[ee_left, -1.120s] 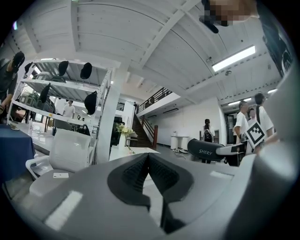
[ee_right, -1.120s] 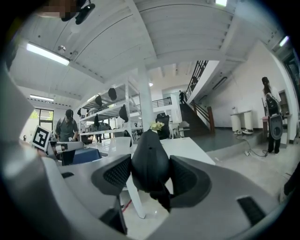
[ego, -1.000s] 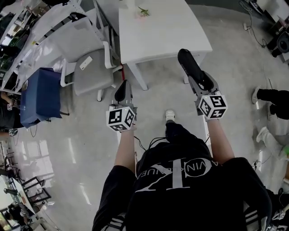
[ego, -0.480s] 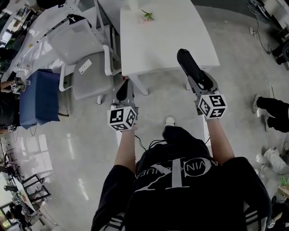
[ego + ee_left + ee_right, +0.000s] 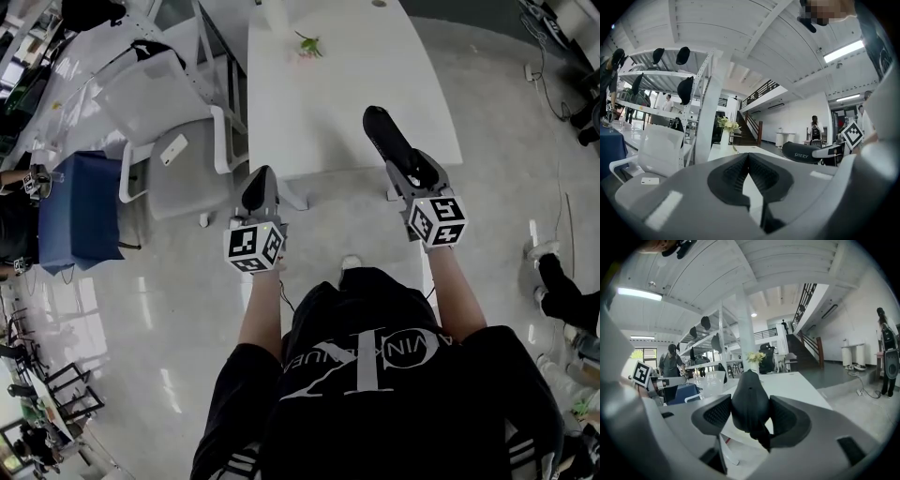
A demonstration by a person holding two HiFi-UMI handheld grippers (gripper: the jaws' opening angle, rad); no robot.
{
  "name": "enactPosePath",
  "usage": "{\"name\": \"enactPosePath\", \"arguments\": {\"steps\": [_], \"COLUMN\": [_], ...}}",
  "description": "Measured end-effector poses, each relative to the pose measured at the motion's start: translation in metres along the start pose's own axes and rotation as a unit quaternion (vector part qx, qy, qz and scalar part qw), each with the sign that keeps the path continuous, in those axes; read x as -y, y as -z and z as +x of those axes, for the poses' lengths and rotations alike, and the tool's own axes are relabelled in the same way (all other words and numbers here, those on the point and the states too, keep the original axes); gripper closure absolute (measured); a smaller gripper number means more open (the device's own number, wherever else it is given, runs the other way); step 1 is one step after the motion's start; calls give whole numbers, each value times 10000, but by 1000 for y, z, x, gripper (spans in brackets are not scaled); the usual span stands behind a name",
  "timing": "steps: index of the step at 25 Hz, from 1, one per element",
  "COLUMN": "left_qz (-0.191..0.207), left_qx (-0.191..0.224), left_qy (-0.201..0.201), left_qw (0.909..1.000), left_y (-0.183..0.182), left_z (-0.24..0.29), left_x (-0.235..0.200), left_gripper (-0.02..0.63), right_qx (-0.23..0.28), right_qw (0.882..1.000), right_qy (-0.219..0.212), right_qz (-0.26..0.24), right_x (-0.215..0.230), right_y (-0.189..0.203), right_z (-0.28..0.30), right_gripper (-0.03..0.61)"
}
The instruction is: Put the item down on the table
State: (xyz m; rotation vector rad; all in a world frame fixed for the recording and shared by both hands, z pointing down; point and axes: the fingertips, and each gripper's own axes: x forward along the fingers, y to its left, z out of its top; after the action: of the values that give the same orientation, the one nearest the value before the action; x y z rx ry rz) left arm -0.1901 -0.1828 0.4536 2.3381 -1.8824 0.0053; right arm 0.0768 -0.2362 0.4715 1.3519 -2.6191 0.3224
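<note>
Found right gripper clenched on black oblong item, gripped at its rear so the free end projects over the near edge of the white counter, apparently ready for set-down. Found left gripper pressed together, empty, held short of the counter, likely to stay clear.

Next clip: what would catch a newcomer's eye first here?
The black oblong item clamped in the right tongs, held out toward the near edge of the white table. Then the left tongs, shut and empty, alongside. A flower sprig lies at the table's far end.
</note>
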Motion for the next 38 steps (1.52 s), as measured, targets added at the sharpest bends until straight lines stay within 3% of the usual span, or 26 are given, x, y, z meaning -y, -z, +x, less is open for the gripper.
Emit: {"name": "enactPosePath", "arguments": {"steps": [22,38], "left_qz": [129,26], "left_qx": [-334,-624], "left_qy": [400,428], "left_qw": [9986,9971], "left_y": [7,21], "left_z": [105,156], "left_x": [-21,-67], "left_gripper": [601,601], "right_qx": [-625,-1225], "right_qw": [9970,9899], "right_qy": [-26,-145], "right_qz": [446,695], "right_x": [31,30], "right_y": [16,29], "right_z": [93,175], "right_gripper": [319,319]}}
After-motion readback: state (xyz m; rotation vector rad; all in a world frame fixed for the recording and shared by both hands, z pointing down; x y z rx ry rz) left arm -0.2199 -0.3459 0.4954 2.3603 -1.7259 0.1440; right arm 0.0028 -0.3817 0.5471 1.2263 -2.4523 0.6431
